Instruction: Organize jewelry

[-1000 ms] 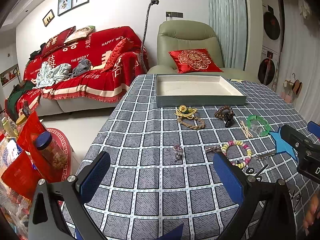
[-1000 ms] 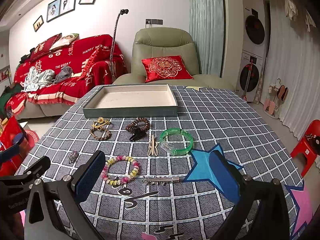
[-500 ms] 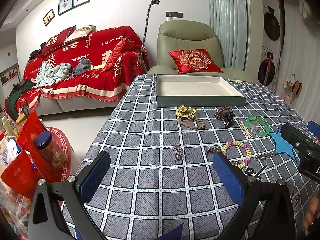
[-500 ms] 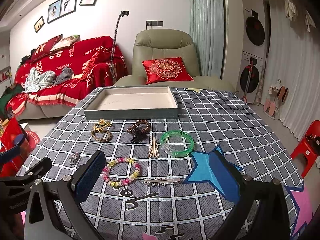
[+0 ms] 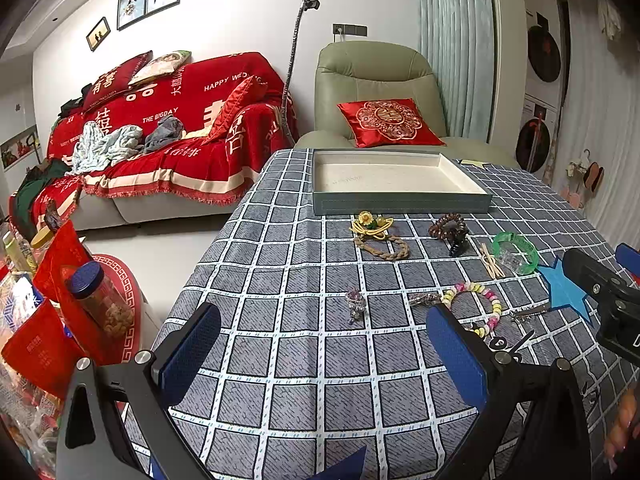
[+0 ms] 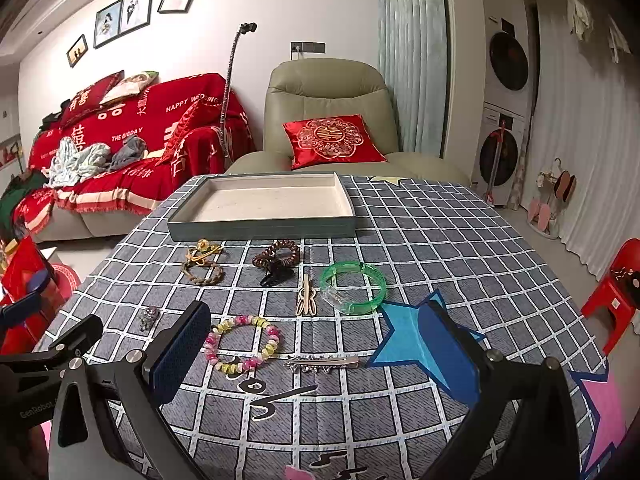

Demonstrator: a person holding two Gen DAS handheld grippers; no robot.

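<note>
- Left view: the left gripper's right finger (image 5: 456,356) hides the near arc of the bead bracelet (image 5: 486,300).
- The right gripper (image 5: 600,292) is cut off by the right edge.
- The small charm (image 6: 148,317) is too small to identify.

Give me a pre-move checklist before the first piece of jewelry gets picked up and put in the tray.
1. Left gripper open and holding nothing: ok.
2. Right gripper open and holding nothing: ok.
3. Tray has free room inside: ok.
4. Beaded bracelet lies free, apart from the silver hair clip: ok.
5. Green bangle free of other items: not ok, a clear piece lies in it.
6. Jewelry already in the tray: not ok, none.
</note>
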